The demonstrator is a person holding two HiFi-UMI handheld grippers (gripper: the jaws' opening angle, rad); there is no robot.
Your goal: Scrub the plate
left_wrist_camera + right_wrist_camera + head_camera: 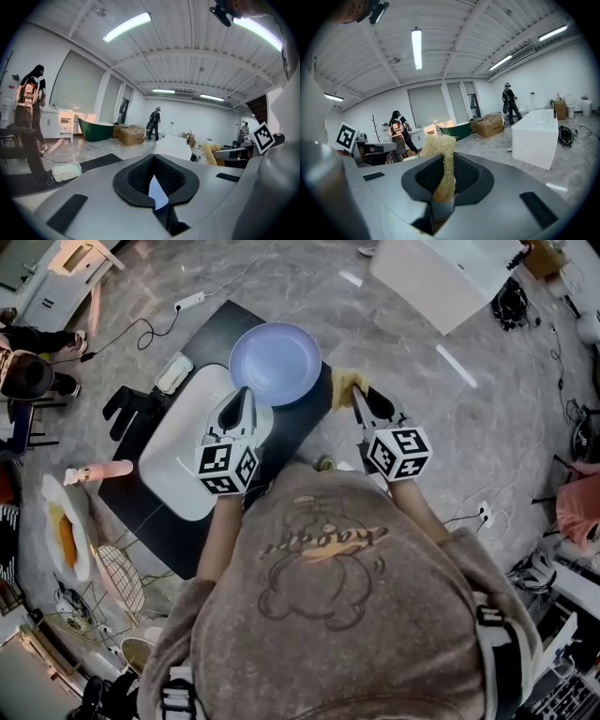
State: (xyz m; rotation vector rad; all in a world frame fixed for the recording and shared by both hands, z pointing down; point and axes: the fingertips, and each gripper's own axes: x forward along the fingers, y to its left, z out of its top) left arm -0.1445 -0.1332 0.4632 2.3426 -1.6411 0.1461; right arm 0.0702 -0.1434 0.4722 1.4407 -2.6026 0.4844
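Note:
A lavender plate (276, 362) hangs over the far end of a black table (221, 330). My left gripper (247, 395) meets its near left rim. In the left gripper view the jaws are shut on a thin pale-blue edge of the plate (157, 193), with the left gripper (157, 186) pointing nearly level. My right gripper (359, 396) sits just right of the plate, shut on a yellow loofah scrubber (344, 384). In the right gripper view the scrubber (442, 161) sticks up out of the right gripper (443, 188), its frayed top fanned out. Scrubber and plate are close; contact is unclear.
A white basin (176, 460) lies on the table under my left gripper. A small white box (174, 372) sits at the table's far left edge. A pinkish bottle (97, 472) and a wire rack (121, 579) stand left. A white tub (441, 273) is far right. People stand at the left.

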